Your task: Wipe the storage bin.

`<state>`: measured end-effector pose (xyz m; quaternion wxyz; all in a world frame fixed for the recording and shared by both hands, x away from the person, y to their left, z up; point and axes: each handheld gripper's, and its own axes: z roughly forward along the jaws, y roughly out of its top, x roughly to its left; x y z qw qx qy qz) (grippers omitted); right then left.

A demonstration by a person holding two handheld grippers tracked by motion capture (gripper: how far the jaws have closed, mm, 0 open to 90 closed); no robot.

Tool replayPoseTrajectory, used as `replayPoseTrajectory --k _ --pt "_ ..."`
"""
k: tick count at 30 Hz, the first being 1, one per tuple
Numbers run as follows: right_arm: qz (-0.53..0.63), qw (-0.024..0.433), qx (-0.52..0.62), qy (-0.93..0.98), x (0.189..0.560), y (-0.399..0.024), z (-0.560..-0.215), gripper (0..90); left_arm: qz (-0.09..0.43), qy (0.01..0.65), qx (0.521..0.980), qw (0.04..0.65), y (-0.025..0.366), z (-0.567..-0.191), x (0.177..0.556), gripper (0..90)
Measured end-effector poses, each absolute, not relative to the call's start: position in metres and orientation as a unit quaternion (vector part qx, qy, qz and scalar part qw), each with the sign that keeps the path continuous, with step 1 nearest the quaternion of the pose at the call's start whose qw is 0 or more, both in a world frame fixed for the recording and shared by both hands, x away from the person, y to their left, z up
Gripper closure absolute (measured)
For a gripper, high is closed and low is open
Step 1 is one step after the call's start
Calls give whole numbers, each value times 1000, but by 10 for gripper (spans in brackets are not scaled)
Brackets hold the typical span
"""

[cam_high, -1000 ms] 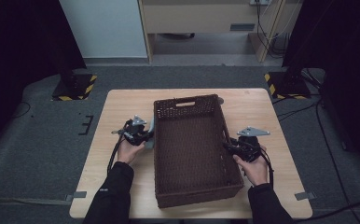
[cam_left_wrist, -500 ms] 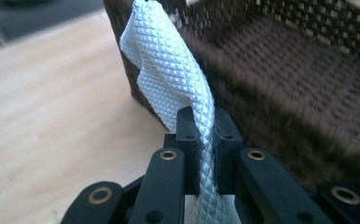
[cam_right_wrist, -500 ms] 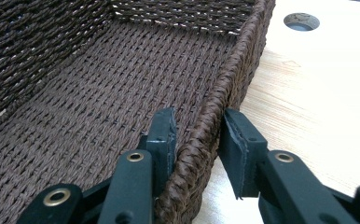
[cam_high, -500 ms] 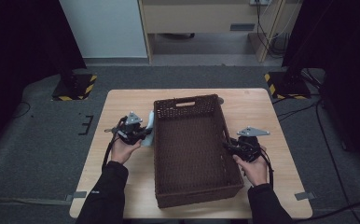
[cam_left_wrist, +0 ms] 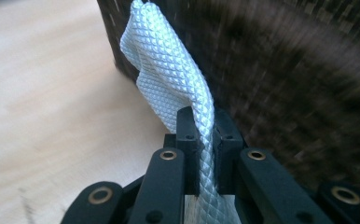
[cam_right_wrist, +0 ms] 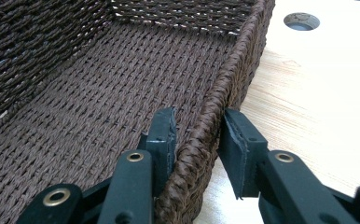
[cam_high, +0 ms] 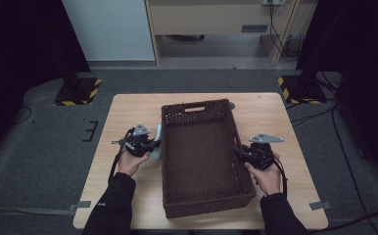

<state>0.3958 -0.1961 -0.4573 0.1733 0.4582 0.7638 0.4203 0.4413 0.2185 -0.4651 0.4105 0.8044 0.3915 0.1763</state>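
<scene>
**Cloth pinched at the basket's left wall, right jaws astride the rim**

The basket [cam_high: 204,156] sits in the middle of the table [cam_high: 128,112], its handle slot at the far end. The left gripper [cam_high: 150,144] is just beside the basket's left wall, and its jaws are pressed together on a white cloth [cam_left_wrist: 171,70]. In the left gripper view the cloth, woven in a diamond pattern, runs up from between the jaws and folds over beyond their tips, close against the dark wicker wall; whether it touches the wall cannot be told. In the high view the cloth [cam_high: 157,139] shows as a pale strip between the gripper and the basket, off the table.

The right gripper [cam_high: 241,154] is at the basket's right wall. In the right gripper view its jaws straddle the rim [cam_right_wrist: 201,140]: one jaw inside against the wicker, the other outside above the table with a narrow gap to the rim. Whether they truly clamp it cannot be told.
</scene>
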Motion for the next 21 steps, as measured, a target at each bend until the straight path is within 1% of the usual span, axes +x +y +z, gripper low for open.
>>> replayPoseTrajectory --k 3,5,8,9,11,12,14,18,19,21 --pt "419 174 459 764 396 -196 -457 662 187 377 800 428 221 -450 436 831" --pt "418 175 457 765 396 -196 -457 662 184 377 802 426 220 -451 436 831" --pt "417 176 457 765 396 -196 -457 662 173 384 814 401 217 -466 438 832" --pt "418 176 459 764 396 -196 -457 661 161 391 821 383 214 -479 440 831" --pt "418 176 459 764 396 -196 -457 660 156 395 825 374 213 -485 441 832" --pt "417 177 458 765 396 -196 -457 659 150 396 833 356 209 -494 442 832" --pt "419 176 461 763 395 -196 -457 658 149 395 835 353 208 -497 442 832" --pt "418 176 460 763 395 -196 -457 654 152 392 833 359 208 -492 440 832" --pt "419 176 462 762 395 -196 -457 649 157 394 826 372 212 -485 437 832" --pt "418 176 461 763 395 -196 -457 645 160 393 822 379 214 -480 436 832"
